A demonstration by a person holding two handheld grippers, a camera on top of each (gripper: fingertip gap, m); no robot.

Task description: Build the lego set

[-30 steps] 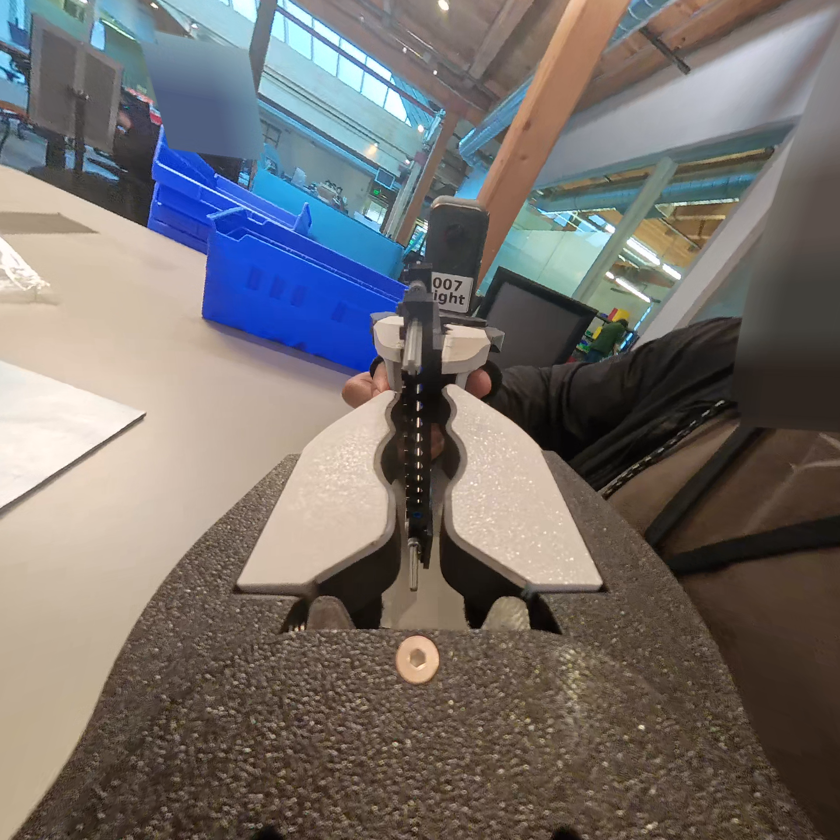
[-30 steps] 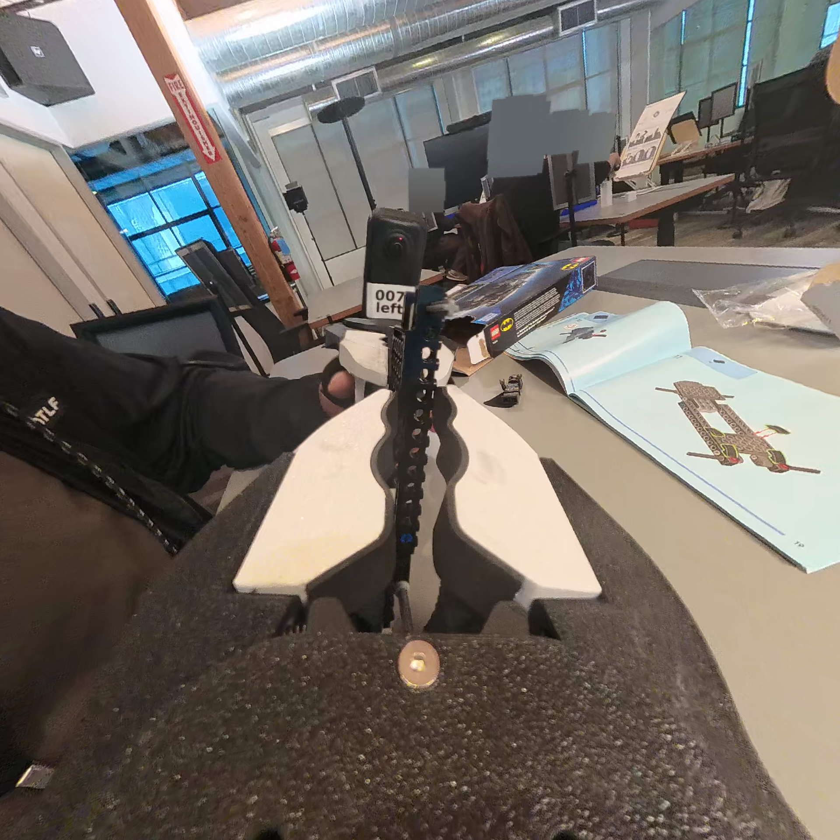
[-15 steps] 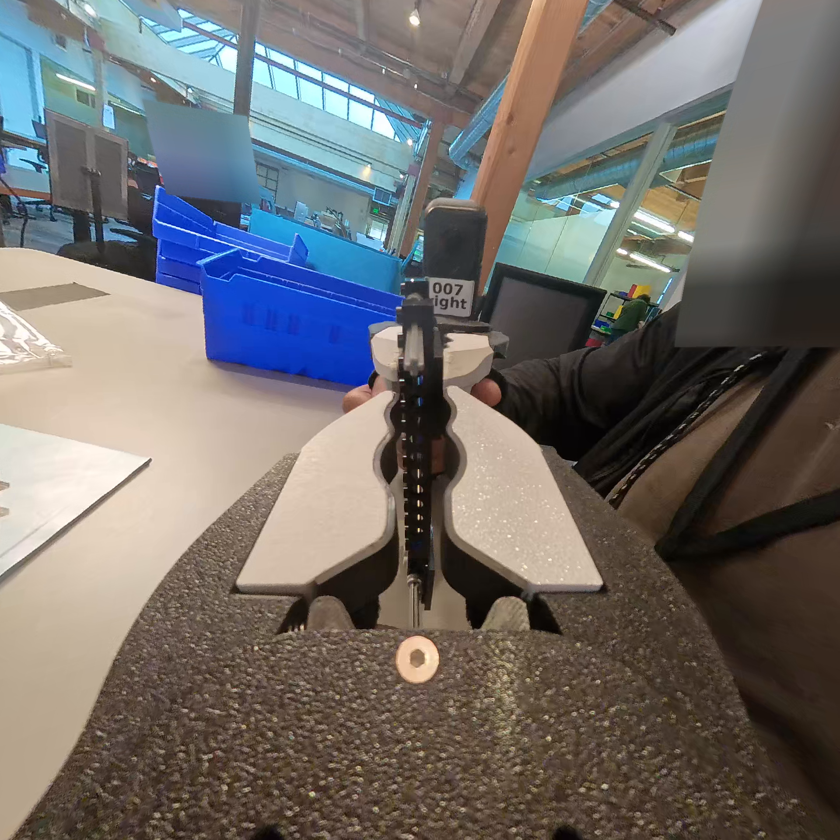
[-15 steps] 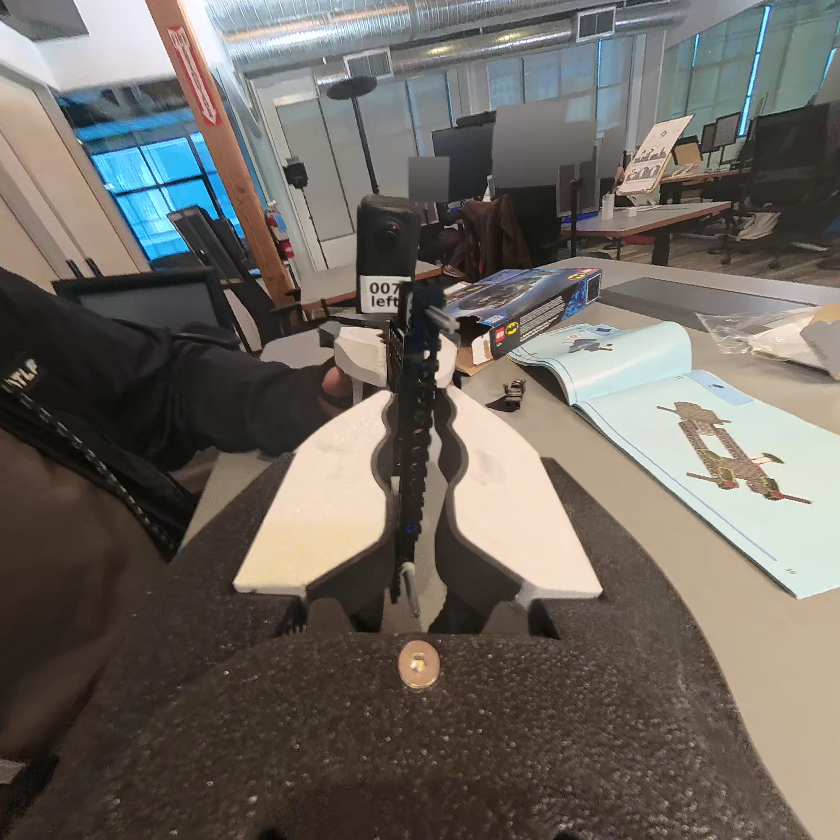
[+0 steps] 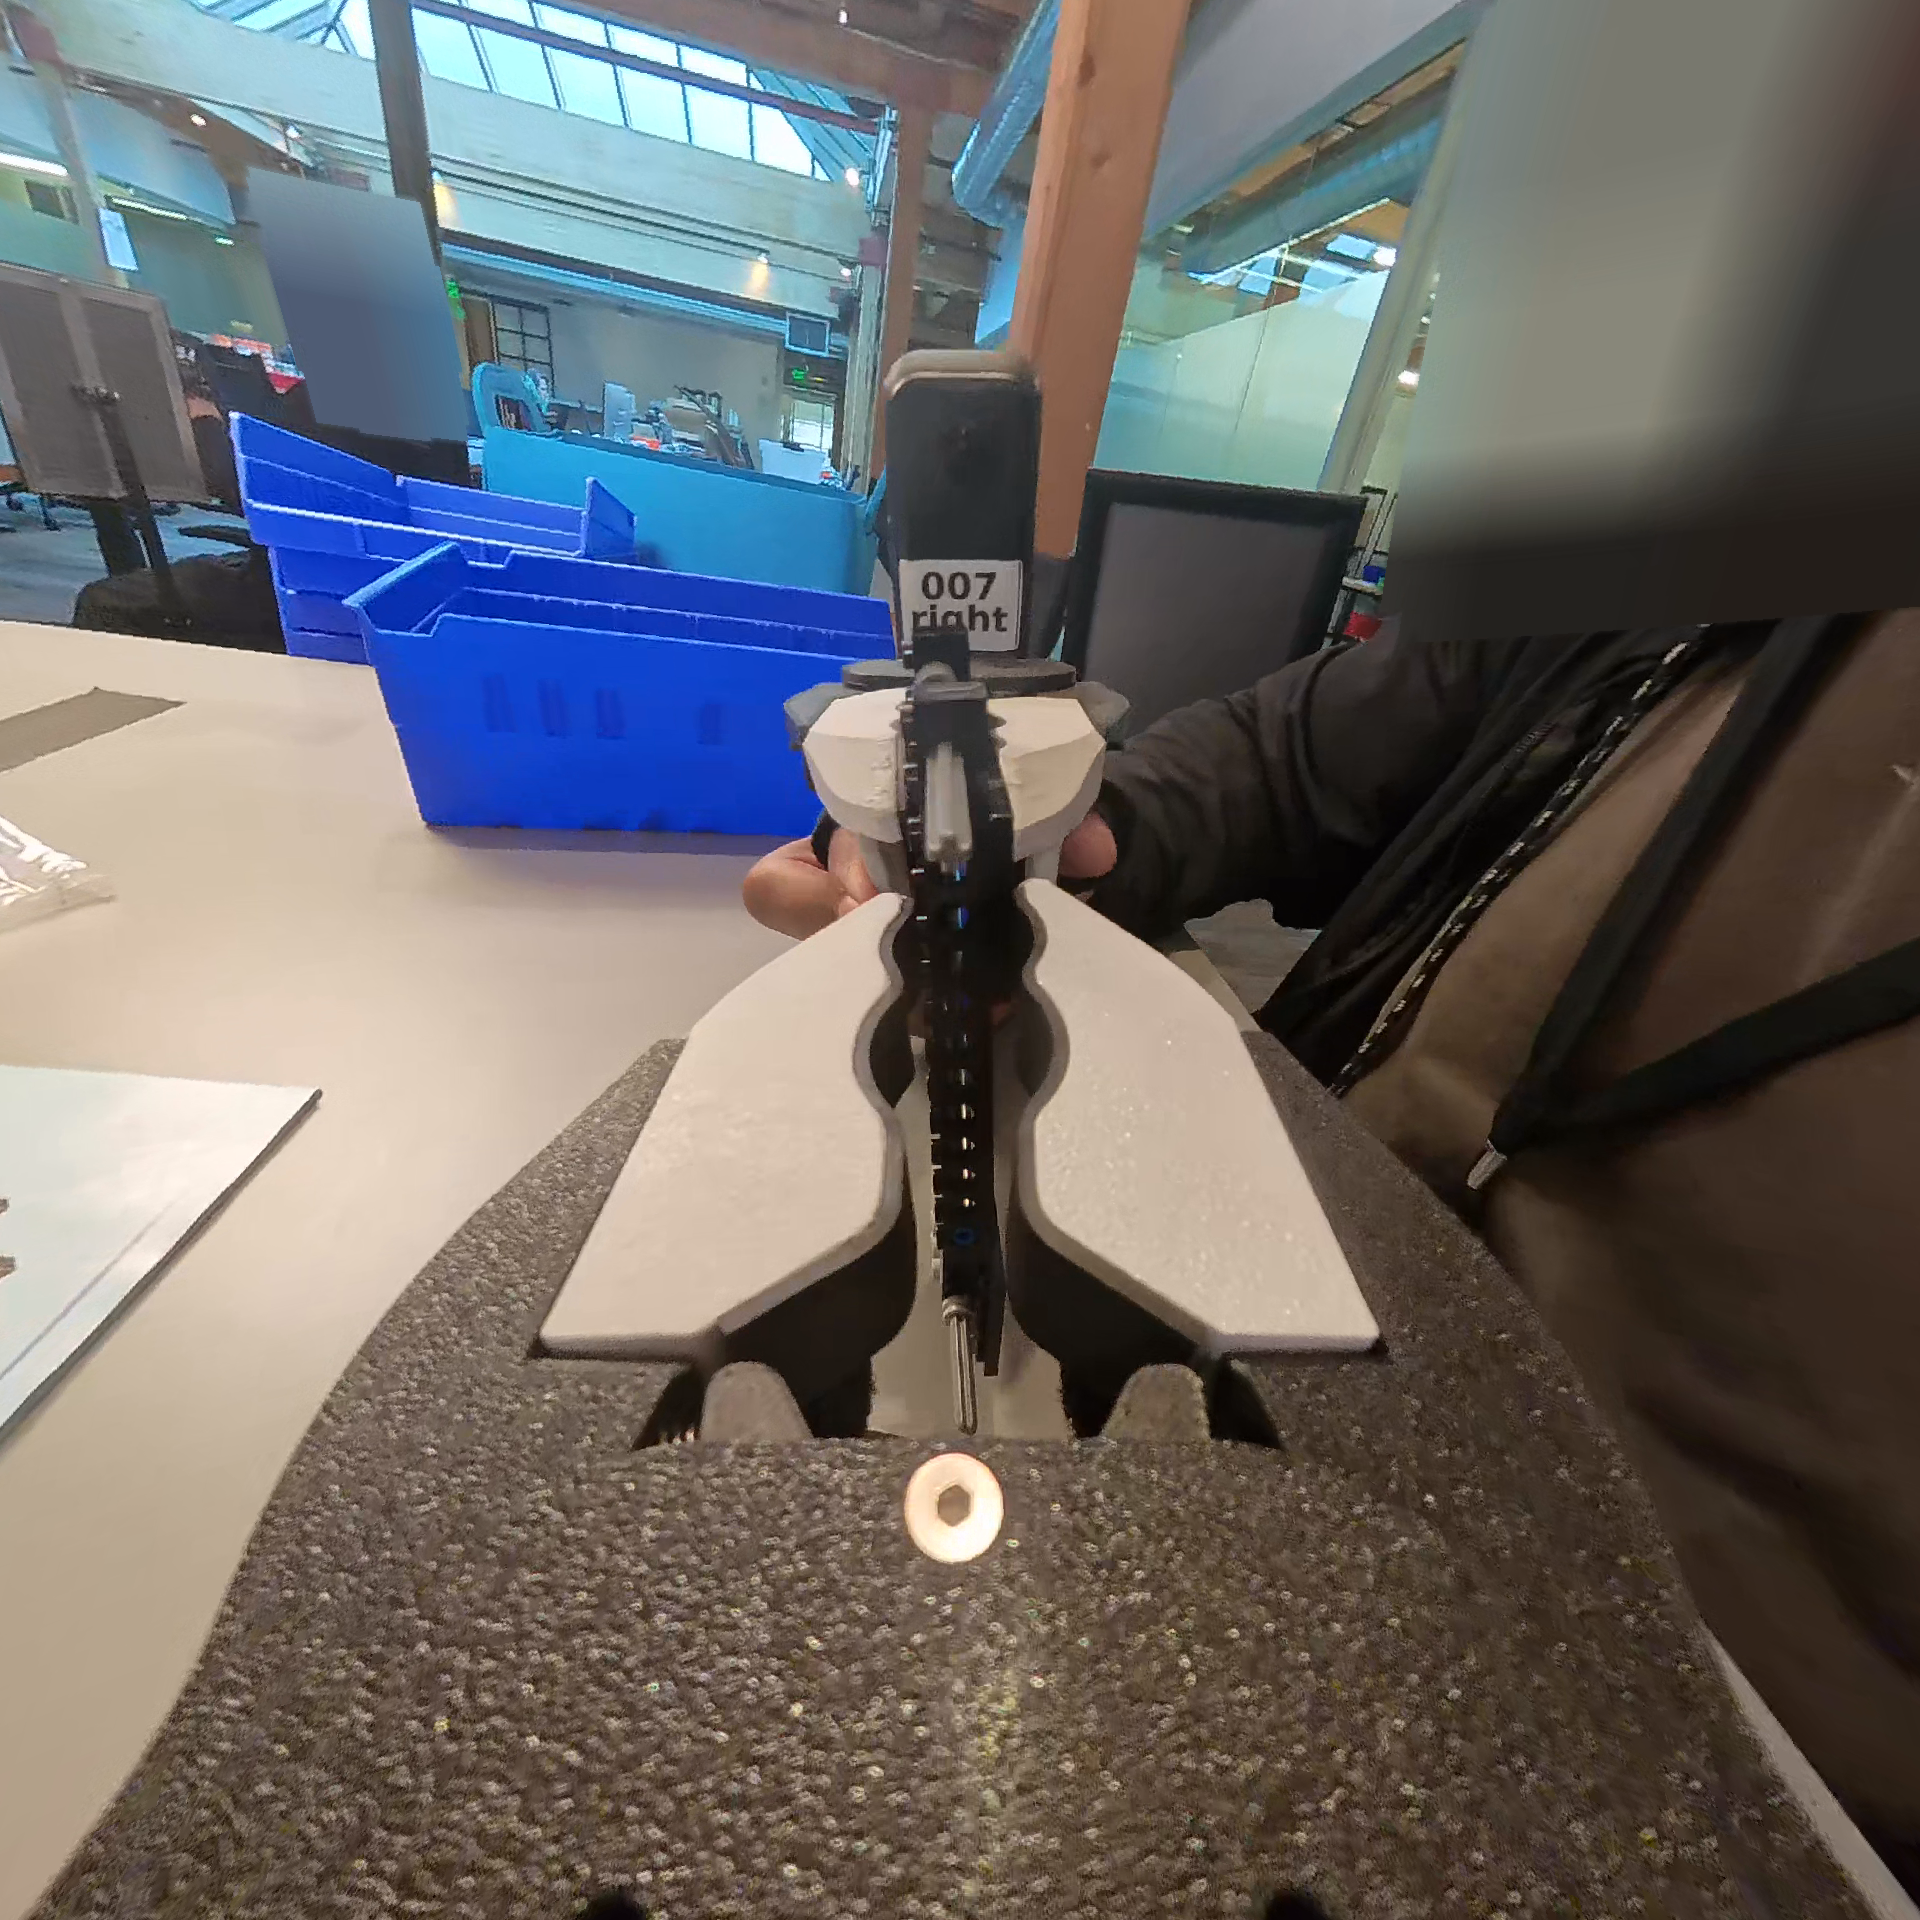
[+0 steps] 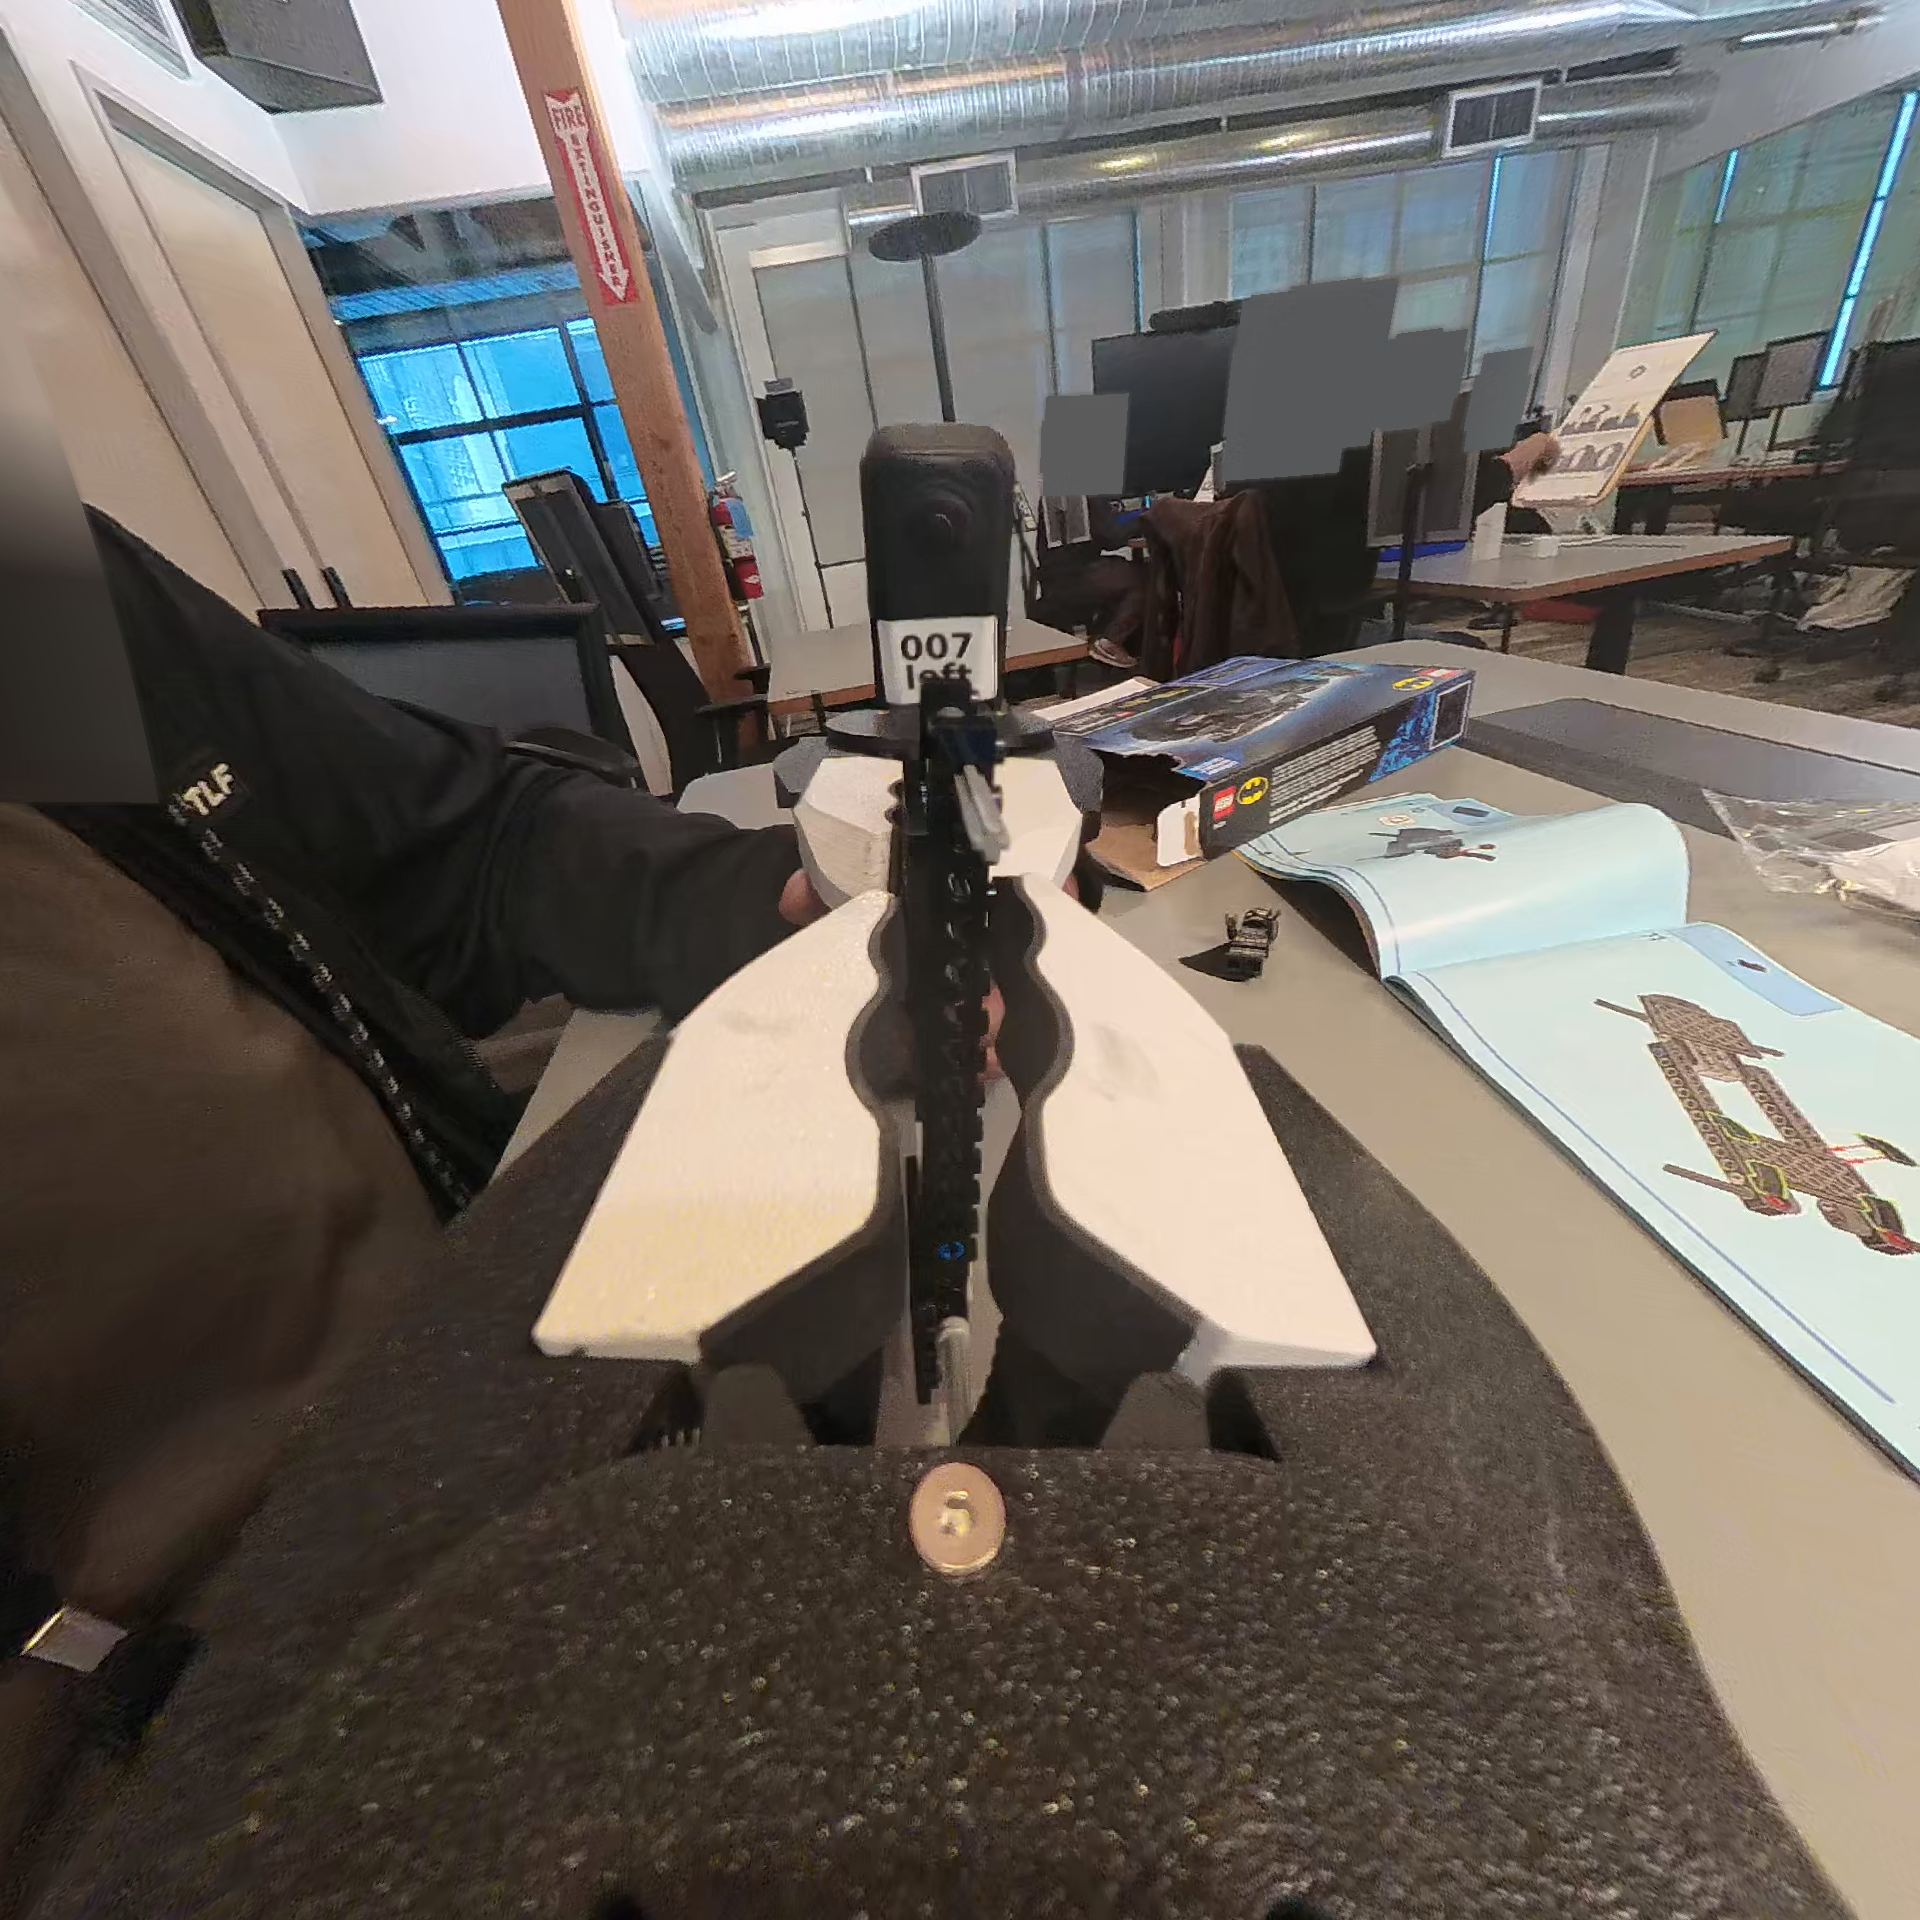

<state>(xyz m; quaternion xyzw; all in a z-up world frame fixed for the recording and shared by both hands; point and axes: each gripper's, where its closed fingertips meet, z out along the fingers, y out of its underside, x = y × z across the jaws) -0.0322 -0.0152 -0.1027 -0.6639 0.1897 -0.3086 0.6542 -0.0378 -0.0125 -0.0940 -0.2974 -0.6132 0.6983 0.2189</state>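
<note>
Both tools (image 5: 958,914) (image 6: 951,914) clamp one long, black, studded beam (image 5: 961,1091).

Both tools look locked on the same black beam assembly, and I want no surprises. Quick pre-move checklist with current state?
1. Left tool shut on the black beam assembly: ok, both fingers press its sides.
2. Right tool shut on the same assembly: ok.
3. Assembly held clear of the table: ok, it spans between the two tools in the air.
4. Grey pin at the far end seated: cannot tell.
5. Loose dark minifigure clear of the tools: ok, off to the side by the instruction booklet.
6. Blue bins clear: ok, well behind.
</note>
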